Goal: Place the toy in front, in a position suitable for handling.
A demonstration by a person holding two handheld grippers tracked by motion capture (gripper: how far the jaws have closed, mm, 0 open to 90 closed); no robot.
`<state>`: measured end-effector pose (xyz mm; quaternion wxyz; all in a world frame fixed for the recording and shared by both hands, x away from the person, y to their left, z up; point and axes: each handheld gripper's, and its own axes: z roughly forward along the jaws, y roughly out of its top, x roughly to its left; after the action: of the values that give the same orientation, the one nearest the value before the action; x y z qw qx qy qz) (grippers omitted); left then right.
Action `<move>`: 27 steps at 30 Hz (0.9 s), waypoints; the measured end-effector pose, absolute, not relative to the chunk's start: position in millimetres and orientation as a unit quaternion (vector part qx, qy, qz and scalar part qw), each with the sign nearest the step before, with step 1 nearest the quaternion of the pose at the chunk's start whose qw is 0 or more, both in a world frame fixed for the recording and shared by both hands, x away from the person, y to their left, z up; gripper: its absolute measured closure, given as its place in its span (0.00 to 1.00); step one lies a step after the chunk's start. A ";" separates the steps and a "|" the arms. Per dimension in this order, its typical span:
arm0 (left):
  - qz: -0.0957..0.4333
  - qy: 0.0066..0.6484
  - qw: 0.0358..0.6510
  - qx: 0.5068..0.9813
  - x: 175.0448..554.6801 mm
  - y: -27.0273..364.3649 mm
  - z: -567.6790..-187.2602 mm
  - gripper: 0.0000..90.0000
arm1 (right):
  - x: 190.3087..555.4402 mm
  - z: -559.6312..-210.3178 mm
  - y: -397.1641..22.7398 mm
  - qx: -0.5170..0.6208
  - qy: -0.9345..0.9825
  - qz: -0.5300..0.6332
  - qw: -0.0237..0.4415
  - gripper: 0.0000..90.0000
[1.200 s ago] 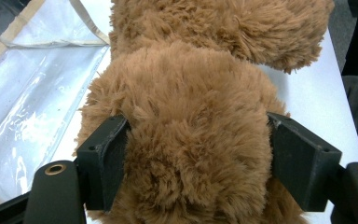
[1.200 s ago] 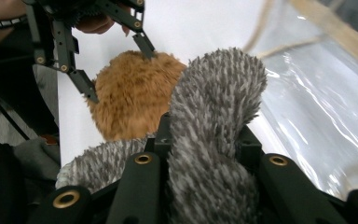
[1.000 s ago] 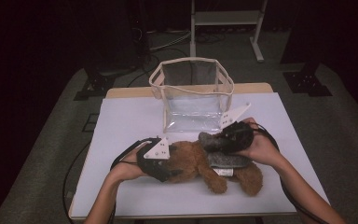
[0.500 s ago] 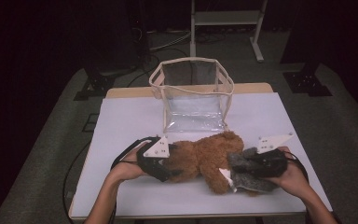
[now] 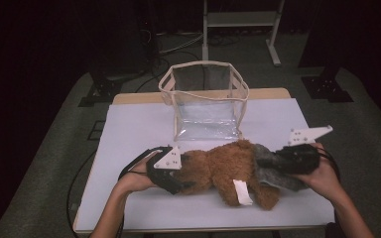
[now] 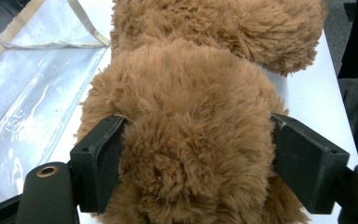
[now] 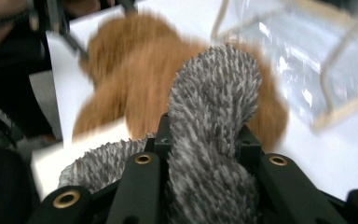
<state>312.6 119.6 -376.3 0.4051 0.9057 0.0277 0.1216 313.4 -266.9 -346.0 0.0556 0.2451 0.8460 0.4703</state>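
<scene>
A brown plush bear [image 5: 223, 171] lies on its side across the front of the white table [image 5: 134, 129], with a white tag [image 5: 242, 192] sticking out of it. My left gripper [image 5: 184, 174] is shut on the bear's left end. In the left gripper view the bear [image 6: 191, 93] bulges between the pads [image 6: 98, 158]; the jaws have just been opening slightly, with the plush still squeezed between them. My right gripper [image 5: 278, 162], at the bear's right end, is shut on a grey fuzzy cloth [image 5: 270, 173]. That cloth [image 7: 209, 93] stands up between its jaws in the right gripper view.
A clear plastic bag [image 5: 206, 106] with cream edging stands open at the back middle of the table, just behind the bear. A metal stand [image 5: 238, 20] is on the floor beyond. Cables trail off the table's left side.
My right gripper has moved to the right, from above the bear's middle to past its right end, drawing the grey cloth along. The left hand and the bear have stayed put.
</scene>
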 end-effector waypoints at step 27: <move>0.048 0.067 0.415 0.906 320.8 118.4 -393.2 0.01 | 325.4 -358.0 -221.5 0.210 0.865 0.455 0.023 0.77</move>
<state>320.8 118.4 -393.2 0.4153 0.9060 0.0670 0.0477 325.4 -221.5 -358.0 0.0225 0.2099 0.8654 0.4545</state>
